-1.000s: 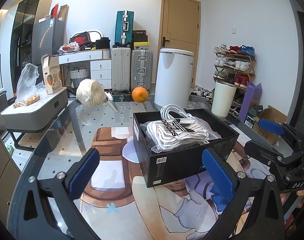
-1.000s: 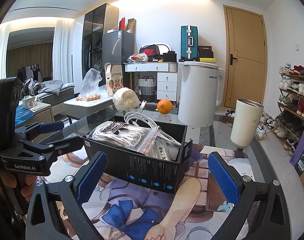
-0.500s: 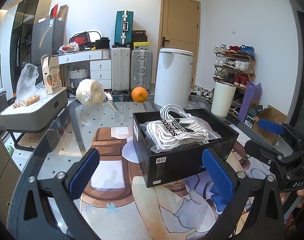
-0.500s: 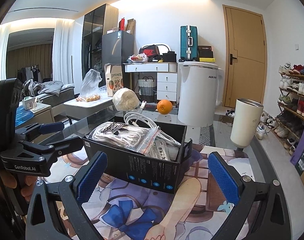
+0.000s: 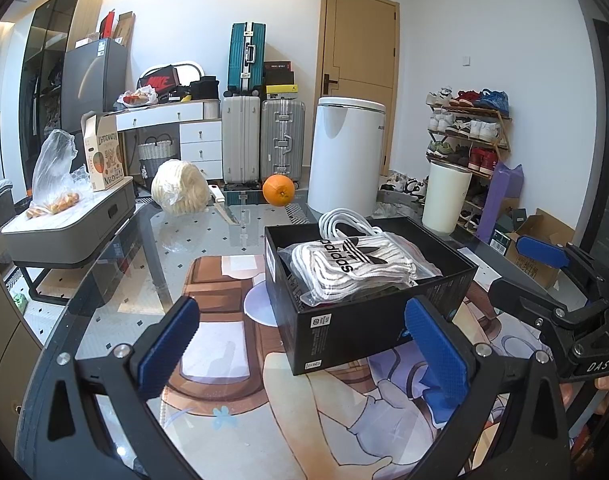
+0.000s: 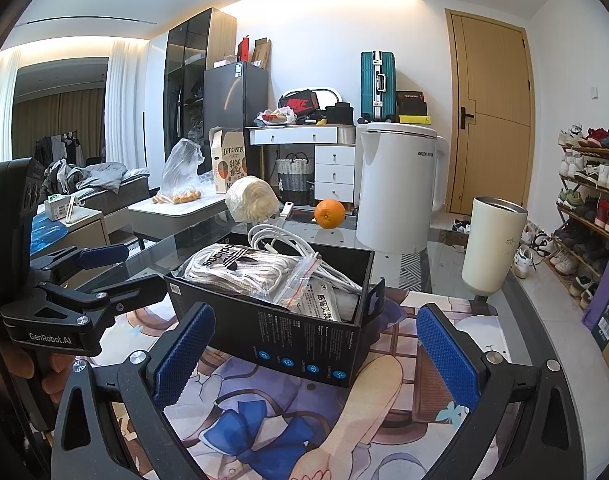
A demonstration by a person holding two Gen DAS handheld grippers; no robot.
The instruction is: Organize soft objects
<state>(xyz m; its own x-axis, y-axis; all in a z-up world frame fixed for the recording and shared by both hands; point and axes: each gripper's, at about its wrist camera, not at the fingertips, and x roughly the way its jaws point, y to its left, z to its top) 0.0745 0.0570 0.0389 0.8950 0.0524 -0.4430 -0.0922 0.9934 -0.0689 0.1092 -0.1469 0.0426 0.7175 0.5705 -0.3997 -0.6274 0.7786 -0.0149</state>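
Box (image 5: 368, 312) centred on worktop (image 5: 208, 240), holding bagged laces (image 5: 356, 264) and cable (image 5: 340, 220); orange (image 5: 279, 189) at twelve o'clock, tumbler (image 5: 444, 196) at two.

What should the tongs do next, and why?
Probably reach the left tongs forward to the bag of adidas socks in the black box. Both tongs are open and empty, and that bag lies on top, uncovered.
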